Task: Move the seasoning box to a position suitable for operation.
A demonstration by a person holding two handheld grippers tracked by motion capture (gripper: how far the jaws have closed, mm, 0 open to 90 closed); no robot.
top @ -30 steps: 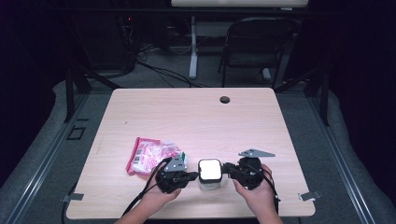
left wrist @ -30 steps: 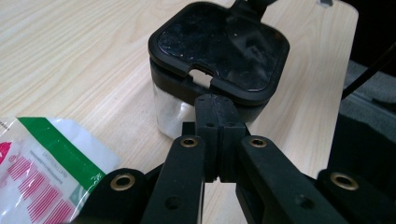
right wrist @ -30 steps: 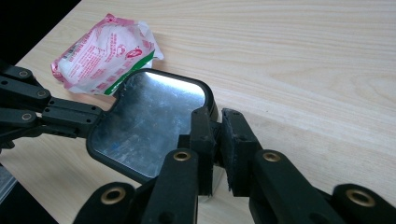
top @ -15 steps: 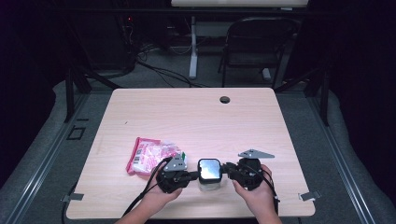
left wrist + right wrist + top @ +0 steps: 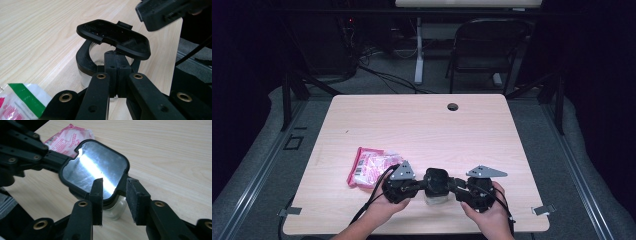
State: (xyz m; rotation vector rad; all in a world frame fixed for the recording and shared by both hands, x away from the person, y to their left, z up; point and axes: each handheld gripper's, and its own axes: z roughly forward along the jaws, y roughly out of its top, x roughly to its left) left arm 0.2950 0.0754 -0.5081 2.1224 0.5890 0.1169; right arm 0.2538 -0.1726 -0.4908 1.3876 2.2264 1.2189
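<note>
A small clear jar (image 5: 435, 198) with a black rim (image 5: 82, 58) stands near the table's front edge. Its black lid (image 5: 112, 37), with a shiny metal face (image 5: 95, 171), is raised and tilted over the mouth. My left gripper (image 5: 422, 186) is shut on the rim at the hinge side (image 5: 116, 72). My right gripper (image 5: 454, 186) comes in from the other side. Its jaws have just been opening and stand apart around the lid's edge (image 5: 117, 195), the pads not pressing on it.
A pink and white packet (image 5: 371, 167) lies left of the jar, close to the left hand, its corner (image 5: 22, 100) beside that gripper. The wooden table (image 5: 412, 125) has a cable hole (image 5: 452, 106) at the back. A folding chair (image 5: 489, 50) stands behind it.
The lid's bright shiny face, seen from above before, has tipped away and now looks dark from above. The right gripper's jaws have spread. Both hands stay in place.
</note>
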